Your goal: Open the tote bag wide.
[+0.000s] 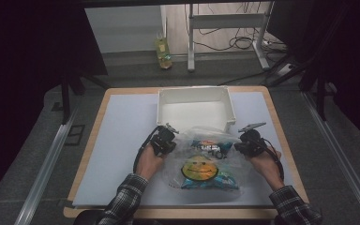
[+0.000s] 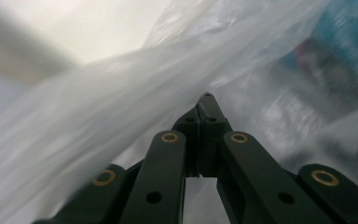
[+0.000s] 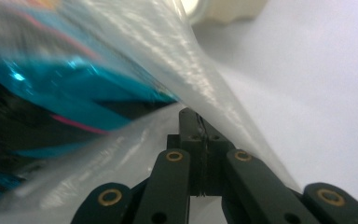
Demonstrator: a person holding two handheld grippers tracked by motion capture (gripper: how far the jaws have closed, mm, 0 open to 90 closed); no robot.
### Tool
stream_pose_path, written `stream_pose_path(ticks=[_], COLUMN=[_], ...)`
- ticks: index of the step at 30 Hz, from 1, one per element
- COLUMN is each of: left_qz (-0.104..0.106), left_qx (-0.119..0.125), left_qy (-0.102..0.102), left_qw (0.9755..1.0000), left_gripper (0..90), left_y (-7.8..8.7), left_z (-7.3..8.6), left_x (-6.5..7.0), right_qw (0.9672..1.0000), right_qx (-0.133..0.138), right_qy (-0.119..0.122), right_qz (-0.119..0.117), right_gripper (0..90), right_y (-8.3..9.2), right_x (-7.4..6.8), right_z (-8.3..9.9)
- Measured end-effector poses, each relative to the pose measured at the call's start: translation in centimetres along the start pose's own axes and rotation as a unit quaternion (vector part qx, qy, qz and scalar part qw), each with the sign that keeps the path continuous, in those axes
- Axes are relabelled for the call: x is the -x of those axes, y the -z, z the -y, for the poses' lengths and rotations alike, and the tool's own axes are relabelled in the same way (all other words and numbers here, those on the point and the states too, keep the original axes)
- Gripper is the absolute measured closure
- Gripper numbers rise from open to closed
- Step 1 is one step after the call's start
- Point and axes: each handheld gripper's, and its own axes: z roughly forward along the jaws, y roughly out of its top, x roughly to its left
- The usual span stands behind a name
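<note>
Left tool (image 1: 168, 142): you have its jaws closed on the left edge of the clear plastic bag (image 1: 187, 161); in the left gripper view the film bunches right at the tips.
Right tool (image 1: 246, 143): your jaws are pinched on the bag's right edge.
Bag: it stretches between your two tools, over the front middle of the desk (image 1: 122, 140).
Contents: snack packets (image 1: 205, 169), blue and yellow, sit inside it.
White bin (image 1: 195, 108): it stands just behind the bag.
</note>
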Motion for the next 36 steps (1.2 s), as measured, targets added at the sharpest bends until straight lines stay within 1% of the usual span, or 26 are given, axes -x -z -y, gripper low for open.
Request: stream_pose_path(ticks=[3, 4, 5, 6, 8, 10, 11, 12, 16, 18, 19, 20, 21, 22, 23, 24, 26, 27, 28, 30, 32, 33, 34, 35, 36], left_qz=[-0.006, -0.009, -0.009, -0.009, -0.005, 0.008, 0.008, 0.024, 0.046, 0.063, 0.063, 0.088, 0.09, 0.087, 0.086, 0.089, 0.107, 0.116, 0.134, 0.166, 0.179, 0.179, 0.172, 0.172, 0.147], left_qx=[-0.012, -0.02, -0.02, -0.024, -0.025, -0.025, -0.025, -0.027, -0.034, -0.04, -0.04, -0.053, -0.043, -0.034, -0.015, 0.004, 0.037, 0.046, 0.059, 0.074, 0.08, 0.08, 0.08, 0.08, 0.079], left_qy=[0.0, -0.004, -0.004, -0.013, -0.018, -0.019, -0.019, -0.021, -0.022, -0.021, -0.021, -0.022, -0.021, -0.021, -0.025, -0.026, -0.03, -0.033, -0.038, -0.045, -0.051, -0.059, -0.062, -0.062, -0.072], left_qw=[0.9999, 0.9998, 0.9998, 0.9996, 0.9995, 0.9995, 0.9995, 0.9991, 0.9982, 0.997, 0.997, 0.9944, 0.9948, 0.9954, 0.9959, 0.9957, 0.9932, 0.9916, 0.9885, 0.9824, 0.9793, 0.9788, 0.9799, 0.9799, 0.9834], left_gripper=[88.9, 89.0, 89.0, 89.0, 88.9, 88.9, 89.0, 88.9, 88.9, 88.9, 88.9, 88.1, 86.8, 85.9, 85.5, 85.2, 85.2, 85.0, 84.6, 84.3, 84.6, 84.9, 85.0, 85.2, 85.4], left_y=[0.5, 0.9, 0.9, 1.4, 1.9, 2.5, 2.5, 3.2, 4.5, 5.2, 5.2, 5.8, 6.3, 6.7, 7.4, 8.1, 9.1, 9.4, 9.7, 9.6, 9.0, 8.4, 7.9, 7.9, 6.9], left_z=[0.7, 1.2, 1.2, 2.0, 2.7, 3.7, 3.7, 4.8, 6.7, 7.6, 7.6, 8.2, 8.2, 8.0, 7.4, 6.8, 5.2, 4.6, 3.5, 1.9, 0.6, -0.3, -1.0, -1.0, -2.2], left_x=[-0.1, -0.1, -0.1, 0.3, 0.6, 1.0, 1.0, 1.5, 2.4, 2.7, 2.7, 2.9, 2.9, 2.9, 2.8, 2.8, 2.7, 2.7, 2.7, 3.0, 3.4, 3.8, 4.2, 4.2, 4.7], right_qw=[1.0, 0.9999, 0.9999, 0.9996, 0.9991, 0.9982, 0.9982, 0.997, 0.9948, 0.9934, 0.9928, 0.9927, 0.9926, 0.9928, 0.9932, 0.9938, 0.9943, 0.9945, 0.9945, 0.9943, 0.994, 0.994, 0.9942, 0.9942, 0.9947], right_qx=[-0.005, -0.003, -0.003, -0.003, -0.002, -0.002, -0.002, -0.006, -0.012, -0.016, -0.018, -0.016, -0.014, -0.006, -0.002, 0.005, 0.016, 0.02, 0.023, 0.032, 0.039, 0.042, 0.044, 0.044, 0.046], right_qy=[0.001, 0.003, 0.003, 0.005, 0.016, 0.028, 0.028, 0.035, 0.049, 0.055, 0.06, 0.064, 0.066, 0.066, 0.065, 0.062, 0.061, 0.061, 0.061, 0.064, 0.066, 0.066, 0.065, 0.065, 0.064], right_qz=[-0.006, -0.012, -0.012, -0.027, -0.038, -0.053, -0.053, -0.069, -0.089, -0.099, -0.103, -0.101, -0.102, -0.1, -0.097, -0.092, -0.086, -0.083, -0.082, -0.079, -0.078, -0.077, -0.073, -0.073, -0.065], right_gripper=[88.7, 88.8, 88.8, 88.8, 88.7, 88.7, 88.7, 88.8, 88.7, 88.8, 88.7, 88.7, 88.7, 88.7, 88.7, 88.7, 88.7, 88.7, 88.7, 88.7, 88.7, 88.7, 88.7, 88.7, 88.7], right_y=[-0.3, -0.2, -0.2, 0.0, 0.2, 0.5, 0.5, 0.8, 1.4, 1.8, 2.0, 2.3, 2.6, 3.0, 3.3, 3.8, 4.5, 4.8, 5.1, 5.6, 5.8, 5.9, 5.9, 5.9, 5.8], right_x=[-0.2, -0.5, -0.5, -1.1, -1.8, -2.7, -2.7, -3.6, -5.1, -5.6, -5.9, -6.1, -6.2, -6.1, -6.0, -5.8, -5.4, -5.3, -5.2, -5.0, -4.9, -4.9, -4.9, -4.9, -4.6], right_z=[0.4, 0.7, 0.7, 1.0, 1.4, 1.9, 1.9, 2.4, 3.3, 3.8, 4.0, 4.2, 4.2, 4.0, 3.8, 3.4, 2.5, 2.1, 1.8, 1.0, 0.4, 0.1, -0.2, -0.2, -0.8])
